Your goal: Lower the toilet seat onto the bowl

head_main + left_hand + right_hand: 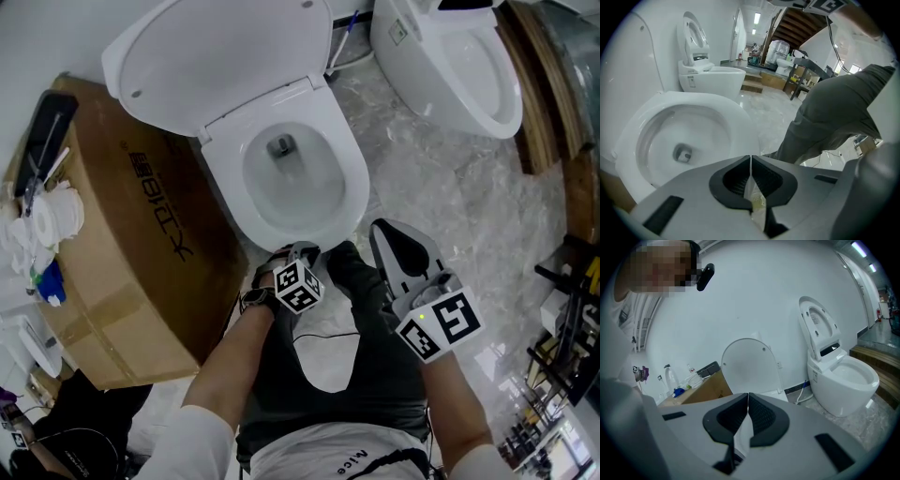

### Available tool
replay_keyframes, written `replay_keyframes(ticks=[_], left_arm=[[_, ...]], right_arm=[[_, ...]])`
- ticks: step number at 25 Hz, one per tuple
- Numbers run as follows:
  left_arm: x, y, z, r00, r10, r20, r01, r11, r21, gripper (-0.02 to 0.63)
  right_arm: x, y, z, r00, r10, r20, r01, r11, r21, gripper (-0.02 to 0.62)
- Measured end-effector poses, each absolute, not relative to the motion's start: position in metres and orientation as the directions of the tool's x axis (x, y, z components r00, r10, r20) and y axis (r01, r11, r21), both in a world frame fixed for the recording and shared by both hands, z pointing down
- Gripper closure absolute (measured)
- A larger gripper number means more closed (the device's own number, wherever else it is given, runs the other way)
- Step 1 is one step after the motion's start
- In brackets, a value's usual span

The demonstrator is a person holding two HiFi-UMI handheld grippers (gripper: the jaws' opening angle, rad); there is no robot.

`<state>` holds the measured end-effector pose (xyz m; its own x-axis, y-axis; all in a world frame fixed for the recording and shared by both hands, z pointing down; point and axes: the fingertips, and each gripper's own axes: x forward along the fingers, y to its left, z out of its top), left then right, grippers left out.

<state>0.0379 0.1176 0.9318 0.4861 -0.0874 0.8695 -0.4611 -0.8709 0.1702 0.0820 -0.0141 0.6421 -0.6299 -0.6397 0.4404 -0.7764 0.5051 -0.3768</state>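
Observation:
In the head view the white toilet bowl (pixel 292 169) stands ahead of me, and its seat ring (pixel 349 159) lies flat on the rim. The solid white lid (pixel 216 52) stands raised behind it, and it also shows in the right gripper view as the upright lid (pixel 749 364). My left gripper (pixel 305 249) hangs just off the bowl's front edge, pointing steeply down, with the bowl (pixel 682 140) beyond its jaws. The left gripper (pixel 750 157) is shut with nothing in it. My right gripper (pixel 380 227) is to the right of the bowl, and the right gripper (pixel 748 394) is shut and empty.
A large cardboard box (pixel 122 253) with tissue rolls (pixel 52 216) on it stands close to the toilet's left. A second toilet (pixel 459 56) and a wooden step (pixel 544 84) are at the back right. My own trousered legs (pixel 337 366) are below the grippers, on a marble floor (pixel 441 197).

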Motion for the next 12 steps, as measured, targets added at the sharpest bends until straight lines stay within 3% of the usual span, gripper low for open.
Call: replay_keyframes(ticks=[12], left_arm=[[0.0342,0.1144,0.9388,0.465,-0.086,0.881,-0.514,-0.836,0.190,0.595]], right_arm=[[0.0844,-0.0147,0.6408,-0.637,-0.626,0.450,-0.771,0.508,-0.384,0.578]])
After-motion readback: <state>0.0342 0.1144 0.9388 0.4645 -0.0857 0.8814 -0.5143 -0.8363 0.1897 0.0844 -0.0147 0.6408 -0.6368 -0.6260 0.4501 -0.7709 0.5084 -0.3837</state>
